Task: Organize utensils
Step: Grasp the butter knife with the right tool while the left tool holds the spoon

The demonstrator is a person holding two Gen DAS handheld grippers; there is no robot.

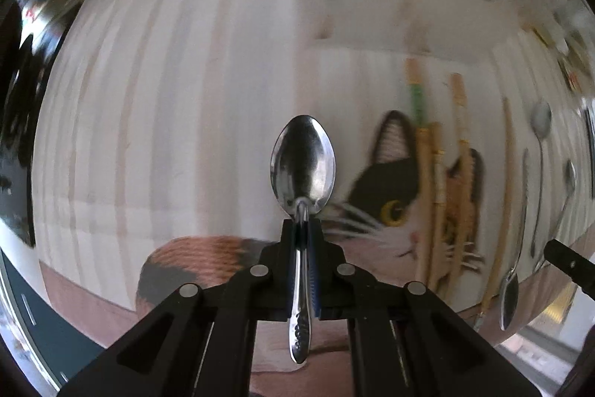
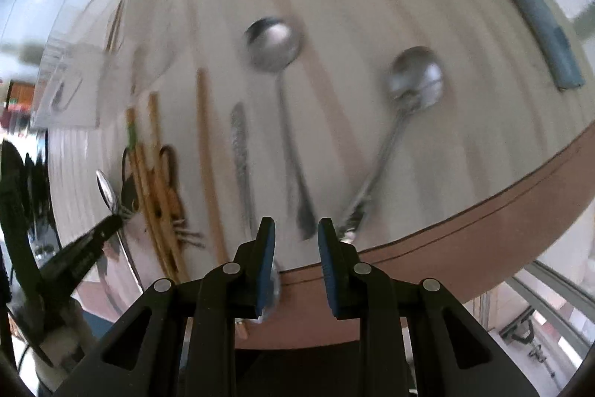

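The left gripper [image 1: 303,224] is clamped on the neck of a small teaspoon [image 1: 303,166], its bowl poking out ahead of the pads and its handle trailing back between the fingers, so the spoon is off the table and carried just to the left of the cat-face mat [image 1: 394,196]. On that mat lie several wooden chopsticks [image 1: 427,173], and to the right of the mat more spoons and a knife lie roughly side by side on the striped tablecloth [image 1: 167,99]. The right gripper [image 2: 296,233] has its jaws standing apart with nothing between the blue pads; it hangs over the table edge to the right of the mat, just short of the handle of a large spoon [image 2: 412,80] that lies askew beside a straighter round spoon [image 2: 273,43] and a table knife [image 2: 240,151]. The step in hand seems to be carrying the teaspoon to join its kind. To do it well, the person should keep the left grip firm, since a hold on the narrow neck may let the spoon swivel, lower it parallel to the others right of the mat, and release only when it touches the cloth. The right gripper would likely do best squaring its fingers across the skewed handle before closing.
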